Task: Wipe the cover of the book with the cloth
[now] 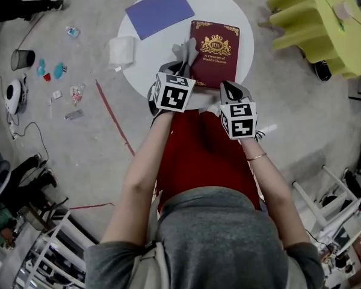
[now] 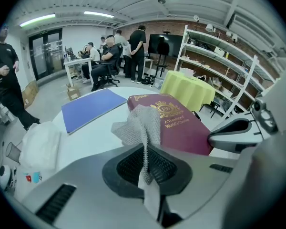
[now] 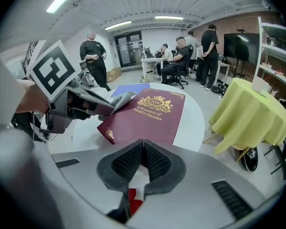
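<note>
A dark red book [image 1: 215,52] with gold print lies closed on the round white table [image 1: 228,5]; it shows in the left gripper view [image 2: 176,123] and the right gripper view [image 3: 145,114] too. My left gripper [image 1: 179,71] is shut on a grey mesh cloth [image 1: 186,54], whose free end [image 2: 139,125] hangs over the book's near left edge. My right gripper [image 1: 231,91] is shut with nothing between its jaws, at the table's near edge just short of the book. Its own view shows the left gripper [image 3: 93,101] and cloth [image 3: 120,100] at the book's left side.
A blue sheet [image 1: 159,11] lies at the table's far left, a folded white cloth [image 1: 121,51] at its left rim. A yellow-green draped table [image 1: 319,23] stands to the right. Small items litter the floor [image 1: 60,71] on the left. People stand and sit in the background [image 2: 109,51].
</note>
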Available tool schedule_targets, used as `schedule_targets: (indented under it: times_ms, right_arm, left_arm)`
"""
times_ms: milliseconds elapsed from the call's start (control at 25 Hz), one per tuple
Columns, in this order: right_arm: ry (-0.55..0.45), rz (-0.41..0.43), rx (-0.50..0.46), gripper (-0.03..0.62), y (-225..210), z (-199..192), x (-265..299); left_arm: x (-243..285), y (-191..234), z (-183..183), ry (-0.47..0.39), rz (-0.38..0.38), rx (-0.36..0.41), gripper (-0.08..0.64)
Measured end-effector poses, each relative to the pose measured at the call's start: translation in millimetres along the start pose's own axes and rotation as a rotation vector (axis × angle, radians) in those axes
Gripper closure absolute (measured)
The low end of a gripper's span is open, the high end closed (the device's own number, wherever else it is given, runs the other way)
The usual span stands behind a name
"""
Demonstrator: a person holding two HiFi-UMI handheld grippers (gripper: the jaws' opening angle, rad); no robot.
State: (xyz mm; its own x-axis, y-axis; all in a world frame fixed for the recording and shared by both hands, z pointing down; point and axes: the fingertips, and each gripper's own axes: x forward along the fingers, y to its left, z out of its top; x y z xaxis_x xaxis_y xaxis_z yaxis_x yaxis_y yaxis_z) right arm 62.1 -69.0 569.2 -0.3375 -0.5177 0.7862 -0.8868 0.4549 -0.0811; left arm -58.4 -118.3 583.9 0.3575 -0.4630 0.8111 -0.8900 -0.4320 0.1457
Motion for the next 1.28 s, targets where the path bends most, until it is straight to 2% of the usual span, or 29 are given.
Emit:
schedule_targets:
  times_ms: [720, 1280]
  right_arm:
    - [-0.004, 0.018, 0.0, 0.563, 0, -1, 0]
    - [-0.006, 0.043, -0.021, 0.563, 0, -1, -2]
  left_arm:
    - [-29, -25, -51, 0.054, 0.023, -0.034, 0.537]
    - [-50, -44, -61, 0.051, 0.044, -0.042, 0.535]
